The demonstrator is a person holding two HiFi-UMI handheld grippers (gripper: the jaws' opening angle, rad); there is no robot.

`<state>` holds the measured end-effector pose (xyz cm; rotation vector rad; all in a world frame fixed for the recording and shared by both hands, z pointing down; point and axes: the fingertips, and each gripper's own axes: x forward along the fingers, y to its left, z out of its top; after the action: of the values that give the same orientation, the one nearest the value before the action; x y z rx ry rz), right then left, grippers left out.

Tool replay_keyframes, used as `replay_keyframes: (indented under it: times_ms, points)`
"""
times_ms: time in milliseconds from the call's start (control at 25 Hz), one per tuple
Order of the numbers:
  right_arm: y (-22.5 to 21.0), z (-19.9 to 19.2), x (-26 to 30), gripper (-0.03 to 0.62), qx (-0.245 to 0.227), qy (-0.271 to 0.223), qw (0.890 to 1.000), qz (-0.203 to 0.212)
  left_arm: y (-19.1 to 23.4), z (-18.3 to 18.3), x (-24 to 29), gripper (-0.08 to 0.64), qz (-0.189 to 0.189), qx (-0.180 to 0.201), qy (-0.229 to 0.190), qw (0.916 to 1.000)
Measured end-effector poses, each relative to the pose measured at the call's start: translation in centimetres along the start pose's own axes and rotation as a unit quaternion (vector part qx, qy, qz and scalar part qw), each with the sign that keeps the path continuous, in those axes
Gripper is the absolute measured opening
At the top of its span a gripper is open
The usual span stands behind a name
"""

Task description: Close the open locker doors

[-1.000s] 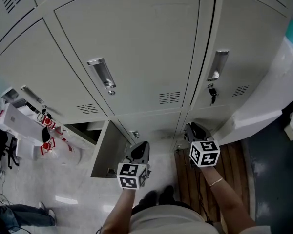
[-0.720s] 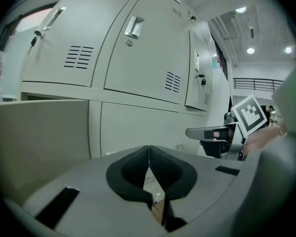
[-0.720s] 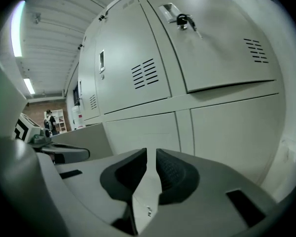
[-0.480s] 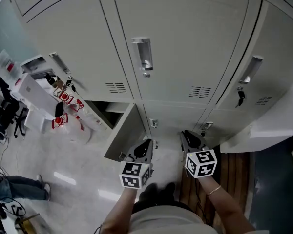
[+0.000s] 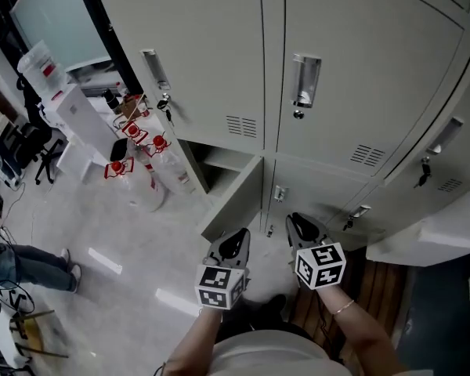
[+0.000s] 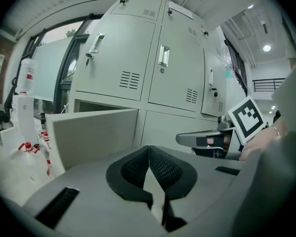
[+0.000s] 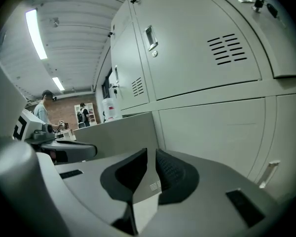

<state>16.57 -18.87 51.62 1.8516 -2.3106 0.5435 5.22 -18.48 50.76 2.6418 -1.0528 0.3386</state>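
Grey bottom-row locker door (image 5: 235, 202) stands ajar, closer ahead than a second ago; left gripper (image 5: 235, 241) pinched together, right gripper (image 5: 299, 225) narrowly parted, empty; closing unstarted.

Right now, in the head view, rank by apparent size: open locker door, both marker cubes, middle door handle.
1. Open locker door.
2. Left marker cube and right marker cube, alike; nearness inflates them.
3. Middle door handle.

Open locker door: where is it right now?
Head view, left of centre: the open locker door stands out from the bottom row, below the upper door with keys in its lock, just ahead of the left gripper.
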Motion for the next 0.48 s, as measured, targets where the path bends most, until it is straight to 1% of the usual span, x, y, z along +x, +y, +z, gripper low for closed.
replay_keyframes:
  times_ms: [240,480]
  points:
    - [6.2,-0.3,2.9,0.041,-0.021,0.012,0.998,0.056,2.8,-1.1,-3.8,0.020,0.029,-0.009,-0.004,0.9995]
    - [11.5,-1.7,4.7,0.041,-0.040,0.030,0.993,0.106,6.5,-2.8,-8.4,0.020,0.087,-0.026,-0.008,0.9958]
